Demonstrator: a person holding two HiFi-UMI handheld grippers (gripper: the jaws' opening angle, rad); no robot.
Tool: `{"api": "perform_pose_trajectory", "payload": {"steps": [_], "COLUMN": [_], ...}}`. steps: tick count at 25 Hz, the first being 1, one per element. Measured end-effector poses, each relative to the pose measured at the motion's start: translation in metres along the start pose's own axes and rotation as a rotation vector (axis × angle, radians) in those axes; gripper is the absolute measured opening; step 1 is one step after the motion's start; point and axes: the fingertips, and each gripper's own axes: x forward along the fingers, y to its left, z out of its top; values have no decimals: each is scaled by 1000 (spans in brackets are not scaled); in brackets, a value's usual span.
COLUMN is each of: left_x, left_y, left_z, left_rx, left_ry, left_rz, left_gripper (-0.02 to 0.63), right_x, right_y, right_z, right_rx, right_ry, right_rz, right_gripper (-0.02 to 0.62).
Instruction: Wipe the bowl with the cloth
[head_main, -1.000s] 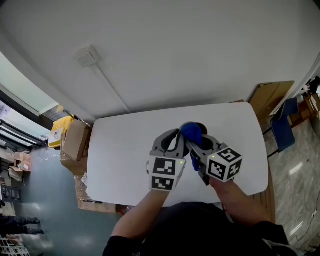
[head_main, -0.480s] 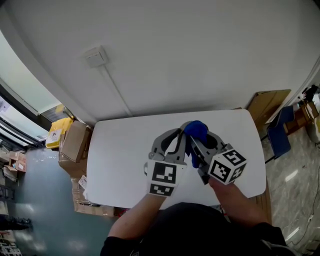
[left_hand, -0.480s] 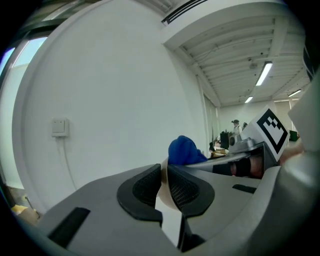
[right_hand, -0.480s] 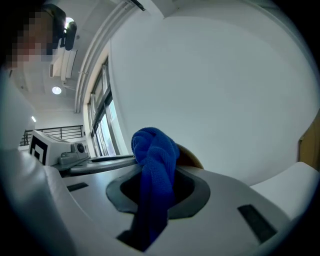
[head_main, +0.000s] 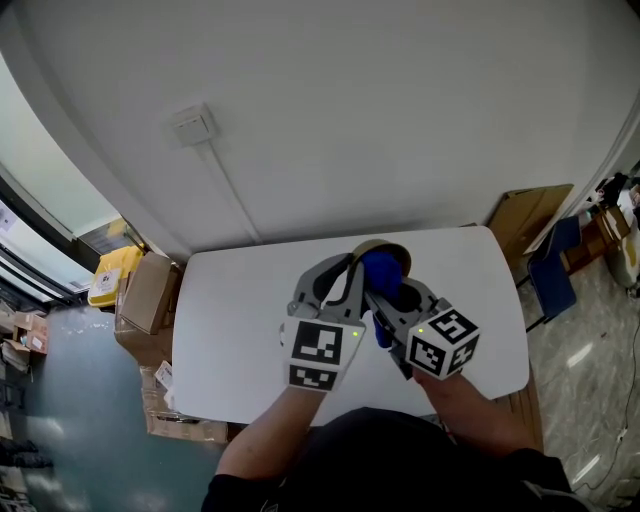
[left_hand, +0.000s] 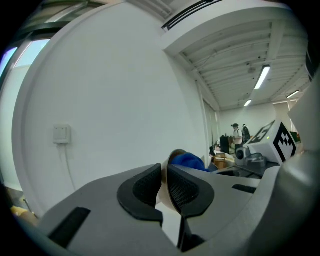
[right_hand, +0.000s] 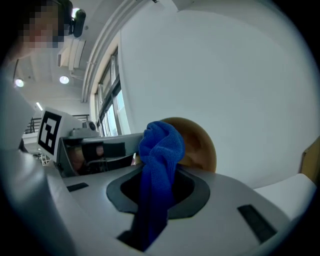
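A tan bowl (right_hand: 197, 142) is held up on its side above the white table (head_main: 240, 330). My left gripper (left_hand: 164, 183) is shut on the bowl's rim (left_hand: 162, 187), which shows as a thin pale edge between the black pads. A blue cloth (right_hand: 159, 167) is bunched between the jaws of my right gripper (right_hand: 156, 192), which is shut on it, and its top presses into the bowl's hollow. In the head view the bowl (head_main: 385, 248) and cloth (head_main: 381, 268) sit just beyond both grippers, the left gripper (head_main: 345, 280) beside the right gripper (head_main: 385, 295).
A white wall with a switch plate (head_main: 193, 126) and cable rises behind the table. Cardboard boxes (head_main: 148, 290) stand on the floor at the left, a brown board (head_main: 525, 215) and a blue chair (head_main: 555, 270) at the right. People stand far off in the left gripper view.
Both grippers have lifted the bowl and cloth higher off the table. The bowl has tipped, so its tan outside now shows behind the cloth.
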Motion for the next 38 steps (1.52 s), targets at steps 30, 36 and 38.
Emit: {"api": "perform_pose_trajectory", "payload": {"steps": [30,36,38], "left_x": [-66,-65,-65], "left_y": [41,36,25], "left_z": [0,16,24], "left_rx": [110,222,269], "left_ry": [30,17,-6], "left_rz": [67,146,146], "left_gripper": [21,21,21], "right_x": [-39,-19,-11], "right_y": [34,64,65], "right_z": [89,68,57], "right_rx": [-214,-88,-18], "right_ry": [-187,-119,-95], "right_rz": [2,122,138], "right_gripper": [78,78,78]}}
